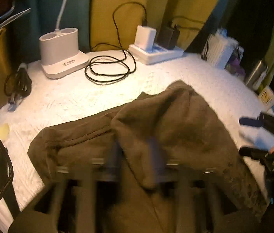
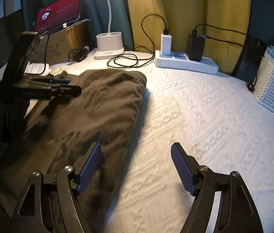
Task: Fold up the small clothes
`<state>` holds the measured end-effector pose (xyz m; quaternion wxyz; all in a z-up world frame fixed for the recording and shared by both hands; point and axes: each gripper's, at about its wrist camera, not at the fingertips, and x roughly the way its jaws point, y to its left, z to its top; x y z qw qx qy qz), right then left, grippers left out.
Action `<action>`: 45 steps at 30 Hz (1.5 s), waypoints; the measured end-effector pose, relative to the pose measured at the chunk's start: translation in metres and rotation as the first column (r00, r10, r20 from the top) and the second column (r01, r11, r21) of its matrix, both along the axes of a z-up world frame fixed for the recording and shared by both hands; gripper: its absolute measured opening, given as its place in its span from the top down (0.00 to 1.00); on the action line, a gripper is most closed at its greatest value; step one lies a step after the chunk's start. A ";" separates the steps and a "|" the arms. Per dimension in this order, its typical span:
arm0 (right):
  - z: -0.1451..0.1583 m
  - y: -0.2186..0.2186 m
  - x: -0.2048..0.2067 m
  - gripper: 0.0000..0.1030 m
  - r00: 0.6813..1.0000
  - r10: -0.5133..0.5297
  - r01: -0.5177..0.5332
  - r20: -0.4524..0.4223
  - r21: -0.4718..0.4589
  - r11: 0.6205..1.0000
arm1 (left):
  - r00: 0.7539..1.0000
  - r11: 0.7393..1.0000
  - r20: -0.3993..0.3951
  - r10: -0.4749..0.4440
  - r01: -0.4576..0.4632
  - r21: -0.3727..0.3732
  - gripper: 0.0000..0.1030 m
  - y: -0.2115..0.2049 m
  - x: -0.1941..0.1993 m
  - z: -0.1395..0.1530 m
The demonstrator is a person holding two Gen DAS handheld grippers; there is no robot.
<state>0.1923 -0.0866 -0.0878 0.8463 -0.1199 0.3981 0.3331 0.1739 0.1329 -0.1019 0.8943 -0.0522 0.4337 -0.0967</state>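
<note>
- Left wrist view: the brown garment (image 1: 156, 132) lies on the white textured surface (image 1: 78, 97), filling the lower middle of the view from about 6 to 3 o'clock. One flap is turned over the rest, its tip pointing toward 12 o'clock, so a first fold looks begun, not finished.
- The left gripper (image 1: 137, 155) sits at 6 o'clock, badly blurred. Its fingers stand close together with cloth bunched about them; I judge they pinch the garment's edge, though the blur hides the contact itself.
- The right gripper's blue-tipped fingers (image 1: 249, 121) show at 3 o'clock, spread apart beside the cloth.
- Writing: the white lamp base (image 1: 63, 58) at 11 o'clock carries a small dark label, too blurred to read. A mug (image 1: 269, 99) at 3 o'clock has yellow print, also unreadable.
- Right wrist view: the garment (image 2: 98, 112) runs from 10 to 7 o'clock, partly doubled over, with rumpled edges that need squaring.
- The right gripper (image 2: 137, 169) at 6 o'clock is wide open and holds nothing; its left blue pad (image 2: 88, 170) is just at the cloth's edge.
- The left gripper (image 2: 67, 89) at 9 o'clock is nearly closed over the garment.
- Writing: a red tablet screen (image 2: 59, 13) at 11 o'clock shows a logo and text lines, illegible. Faint lettering on the left gripper's body cannot be read.
</note>
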 end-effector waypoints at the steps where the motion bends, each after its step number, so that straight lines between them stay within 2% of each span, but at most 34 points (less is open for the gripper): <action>1: -0.001 0.002 0.003 0.26 1.000 0.000 0.000 -0.005 0.006 1.000 | 1.000 1.000 0.009 0.001 -0.001 0.003 0.92 0.000 0.000 0.001; 2: -0.001 0.004 0.008 0.26 1.000 0.003 -0.003 -0.010 0.012 1.000 | 1.000 1.000 0.016 0.005 -0.005 0.005 0.96 0.001 0.000 0.001; 7: 0.000 0.015 0.030 0.28 0.999 0.002 0.000 -0.040 0.065 0.998 | 0.997 0.998 0.064 0.038 -0.040 0.044 0.96 0.008 -0.003 0.011; 9: 0.002 0.022 0.043 0.43 0.998 0.006 -0.001 -0.056 0.092 0.996 | 0.997 0.998 0.063 0.035 -0.037 0.043 0.96 0.010 -0.001 0.010; 14: -0.003 0.043 0.075 0.52 0.996 -0.001 0.010 -0.091 0.097 0.995 | 0.998 0.999 0.056 0.031 -0.033 0.030 0.96 0.012 0.002 0.005; 20: -0.013 0.066 0.088 0.63 0.995 0.000 0.006 -0.101 0.063 0.998 | 0.998 0.999 0.045 0.032 -0.033 0.013 0.96 0.016 0.002 0.002; 31: -0.020 0.087 0.098 0.63 0.995 0.024 -0.018 -0.097 0.054 0.998 | 0.999 0.998 0.008 0.047 -0.046 -0.031 0.95 0.023 0.007 -0.004; 38: -0.017 0.098 0.102 0.63 0.997 0.031 -0.028 -0.071 0.035 0.999 | 0.999 0.998 -0.005 0.050 -0.050 -0.035 0.94 0.022 0.016 0.005; 42: -0.017 0.101 0.104 0.62 0.998 0.030 -0.028 -0.063 0.030 0.999 | 0.998 0.998 0.000 0.067 -0.067 -0.008 0.85 0.021 0.024 0.006; 43: -0.017 0.101 0.104 0.61 0.998 0.028 -0.026 -0.060 0.029 0.999 | 0.996 0.996 -0.010 0.093 -0.093 0.005 0.85 0.025 0.028 0.002; 44: -0.017 0.101 0.104 0.57 0.998 0.017 -0.016 -0.053 0.023 1.000 | 0.992 0.993 -0.024 0.121 -0.120 0.011 0.80 0.030 0.031 -0.001; 45: -0.017 0.101 0.104 0.50 0.999 0.007 -0.006 -0.043 0.015 1.000 | 0.991 0.991 -0.025 0.133 -0.133 -0.002 0.79 0.034 0.032 -0.003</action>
